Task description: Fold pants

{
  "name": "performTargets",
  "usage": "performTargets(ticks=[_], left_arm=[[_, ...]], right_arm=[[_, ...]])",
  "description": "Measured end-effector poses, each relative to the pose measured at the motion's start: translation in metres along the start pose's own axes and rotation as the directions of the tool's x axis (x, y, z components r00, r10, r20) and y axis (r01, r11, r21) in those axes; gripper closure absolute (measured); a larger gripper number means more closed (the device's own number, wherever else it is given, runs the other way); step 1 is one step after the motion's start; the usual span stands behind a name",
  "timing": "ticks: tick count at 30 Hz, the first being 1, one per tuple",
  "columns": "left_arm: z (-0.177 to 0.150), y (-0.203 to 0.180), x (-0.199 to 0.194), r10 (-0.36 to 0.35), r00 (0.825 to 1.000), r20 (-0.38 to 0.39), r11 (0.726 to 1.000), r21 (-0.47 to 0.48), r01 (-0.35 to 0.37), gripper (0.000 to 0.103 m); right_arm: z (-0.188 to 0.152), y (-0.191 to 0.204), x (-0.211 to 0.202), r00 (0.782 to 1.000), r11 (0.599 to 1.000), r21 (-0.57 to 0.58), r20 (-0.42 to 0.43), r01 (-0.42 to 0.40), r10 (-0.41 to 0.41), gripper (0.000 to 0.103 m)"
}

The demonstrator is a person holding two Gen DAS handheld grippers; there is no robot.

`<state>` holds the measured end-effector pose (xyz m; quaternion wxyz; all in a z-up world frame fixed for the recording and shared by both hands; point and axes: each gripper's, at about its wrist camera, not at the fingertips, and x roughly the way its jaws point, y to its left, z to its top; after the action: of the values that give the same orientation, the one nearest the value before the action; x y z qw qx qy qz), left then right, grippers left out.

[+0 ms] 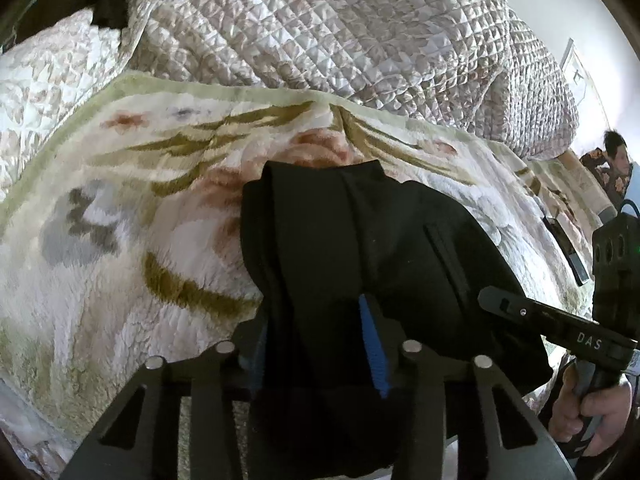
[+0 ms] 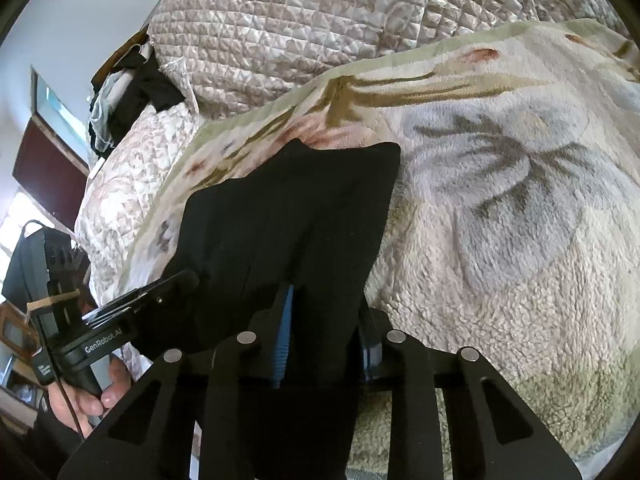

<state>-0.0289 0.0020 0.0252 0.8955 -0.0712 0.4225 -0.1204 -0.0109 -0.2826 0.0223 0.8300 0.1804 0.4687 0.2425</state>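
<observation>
Black fabric is filling the foreground of both wrist views: the left hand-held gripper (image 1: pixel 320 344) is clamping the near edge of the pants (image 1: pixel 360 240), and the right hand-held gripper (image 2: pixel 324 332) is pinching the same edge just beside it, both jaws closed down on cloth. Holding two neighbouring points is likely keeping that edge taut for a fold. From the grippers the pants are running away across the fleecy floral blanket (image 1: pixel 120 208) on the bed, long axis pointing toward the quilted comforter (image 1: pixel 320 32).
</observation>
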Motion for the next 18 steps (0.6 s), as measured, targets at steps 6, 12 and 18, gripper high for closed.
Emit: performTargets(ticks=[6, 12, 18], left_arm=[[0.003, -0.013, -0.014, 0.014, 0.999, 0.031, 0.999, 0.034, -0.015, 0.075], [0.004, -0.022, -0.03, 0.009, 0.999, 0.043, 0.999, 0.038, -0.011, 0.078], [0.006, -0.023, -0.038, -0.004, 0.999, 0.046, 0.999, 0.042, 0.002, 0.078]], right_arm=[[0.001, 0.008, -0.012, 1.0, 1.0, -0.022, 0.028, -0.01, 0.011, 0.087], [0.0, 0.024, -0.031, 0.998, 0.998, -0.055, 0.056, -0.038, 0.042, 0.087], [-0.002, 0.034, -0.041, 0.996, 0.996, -0.065, 0.063, -0.065, 0.069, 0.088]])
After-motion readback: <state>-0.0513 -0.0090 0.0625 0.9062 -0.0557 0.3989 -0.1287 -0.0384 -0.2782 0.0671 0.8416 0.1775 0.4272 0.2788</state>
